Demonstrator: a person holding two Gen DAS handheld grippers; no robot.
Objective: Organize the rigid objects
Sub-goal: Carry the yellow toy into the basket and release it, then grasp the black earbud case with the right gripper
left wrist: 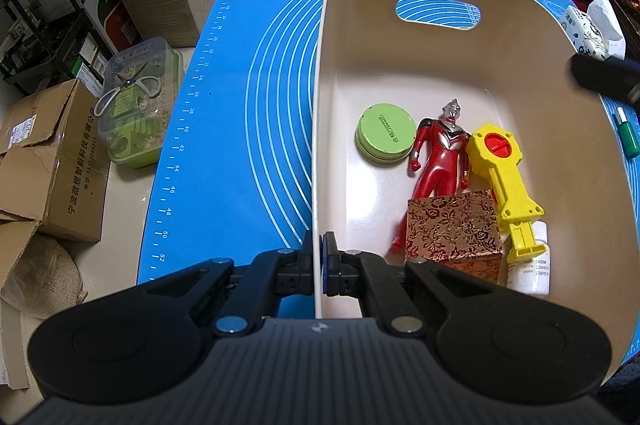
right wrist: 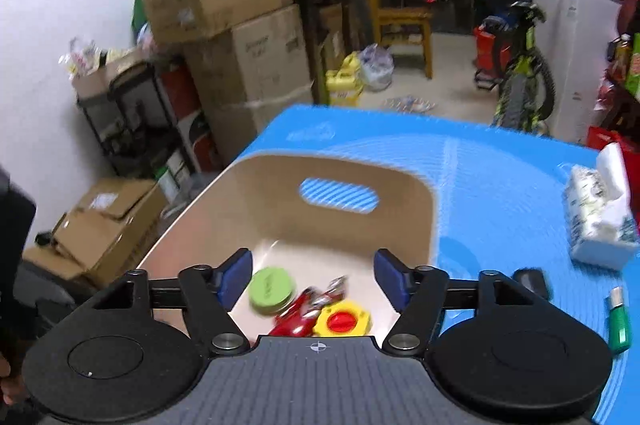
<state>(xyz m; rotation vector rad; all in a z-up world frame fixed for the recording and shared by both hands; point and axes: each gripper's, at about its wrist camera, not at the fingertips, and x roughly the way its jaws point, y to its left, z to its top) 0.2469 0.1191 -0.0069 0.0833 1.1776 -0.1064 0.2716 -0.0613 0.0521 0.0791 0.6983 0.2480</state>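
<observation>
A cream plastic bin (left wrist: 400, 65) with a handle slot stands on the blue mat (left wrist: 240, 105). Inside lie a round green tin (left wrist: 385, 135), a red figure toy (left wrist: 440, 153), a yellow toy (left wrist: 500, 177), a red-and-gold patterned box (left wrist: 452, 229) and a white bottle (left wrist: 536, 273), partly hidden. My left gripper (left wrist: 319, 253) is shut on the bin's left wall near the front. The right gripper (right wrist: 316, 279) hangs open over the bin (right wrist: 280, 193), nothing between its blue pads (right wrist: 236, 277); below it show the tin (right wrist: 271, 291), figure (right wrist: 304, 313) and yellow toy (right wrist: 344, 321).
On the mat right of the bin lie a green lighter-like item (right wrist: 618, 321), a small black object (right wrist: 530, 281) and a tissue pack (right wrist: 600, 213). Cardboard boxes (left wrist: 52, 161) and a clear container with scissors (left wrist: 136, 105) sit on the floor at left. A bicycle (right wrist: 520, 85) stands behind.
</observation>
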